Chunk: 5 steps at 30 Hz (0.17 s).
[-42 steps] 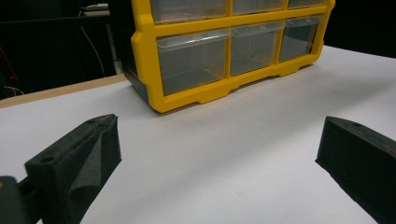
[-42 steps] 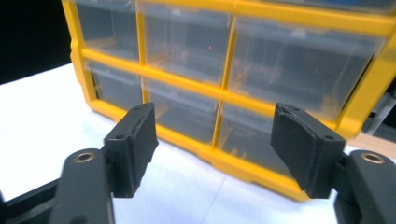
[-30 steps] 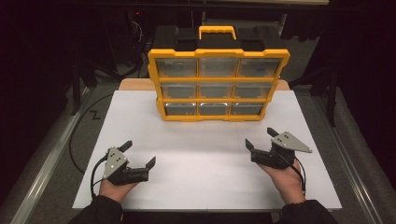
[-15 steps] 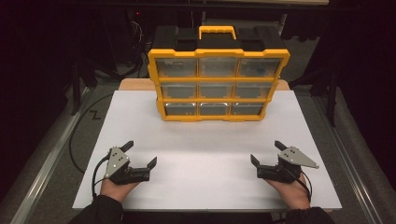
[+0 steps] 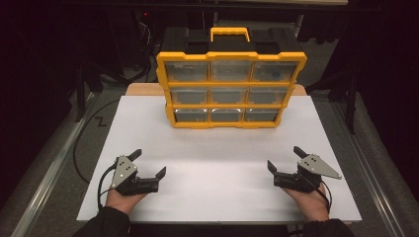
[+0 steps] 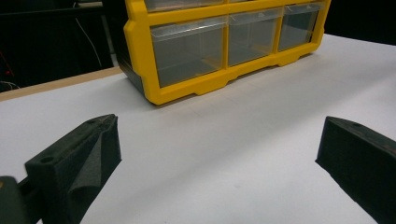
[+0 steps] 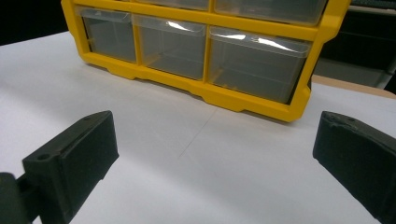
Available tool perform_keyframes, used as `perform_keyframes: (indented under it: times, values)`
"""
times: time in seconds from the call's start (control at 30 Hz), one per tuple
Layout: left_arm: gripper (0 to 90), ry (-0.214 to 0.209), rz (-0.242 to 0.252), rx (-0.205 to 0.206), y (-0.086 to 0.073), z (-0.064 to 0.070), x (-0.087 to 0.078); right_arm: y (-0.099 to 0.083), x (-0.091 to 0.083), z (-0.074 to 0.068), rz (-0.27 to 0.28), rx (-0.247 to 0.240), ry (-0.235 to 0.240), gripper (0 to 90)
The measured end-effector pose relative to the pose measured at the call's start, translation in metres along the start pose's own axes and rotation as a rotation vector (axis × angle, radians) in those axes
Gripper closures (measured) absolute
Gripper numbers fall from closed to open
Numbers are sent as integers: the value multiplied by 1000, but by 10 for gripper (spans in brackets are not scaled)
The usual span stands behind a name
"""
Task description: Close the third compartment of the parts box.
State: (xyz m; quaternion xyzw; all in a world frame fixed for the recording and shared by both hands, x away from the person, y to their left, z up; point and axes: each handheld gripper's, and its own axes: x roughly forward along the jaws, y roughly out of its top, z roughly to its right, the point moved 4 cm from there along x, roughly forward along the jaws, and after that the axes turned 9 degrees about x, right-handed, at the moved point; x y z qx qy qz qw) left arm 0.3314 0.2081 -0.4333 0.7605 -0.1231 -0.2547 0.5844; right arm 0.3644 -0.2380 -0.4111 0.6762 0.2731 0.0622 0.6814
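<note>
both claws (image 5: pixel 148 163) (image 5: pixel 286 159) gape, well short of the organizer (image 5: pixel 230 89)

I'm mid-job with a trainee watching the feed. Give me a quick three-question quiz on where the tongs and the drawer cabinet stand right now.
1. True or false: the left tongs hold a drawer of the yellow drawer cabinet.
2. How many rows of clear drawers does the cabinet's front show? A) two B) three C) four
3. Fill in: both tongs rest low over the white ____, apart from the cabinet.

Key
1. False: the left tongs are open and hold nothing; the right tongs are open too.
2. B: three rows, three drawers each, in the high view.
3. sheet: the white sheet that covers the table, with the cabinet standing at its far end.
</note>
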Motion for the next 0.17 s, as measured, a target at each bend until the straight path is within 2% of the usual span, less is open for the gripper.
perform_keyframes:
  times: [0.17]
  values:
    - [3, 9, 0, 3, 0, -1, 0, 1, 0, -1, 3, 2, 0, 13]
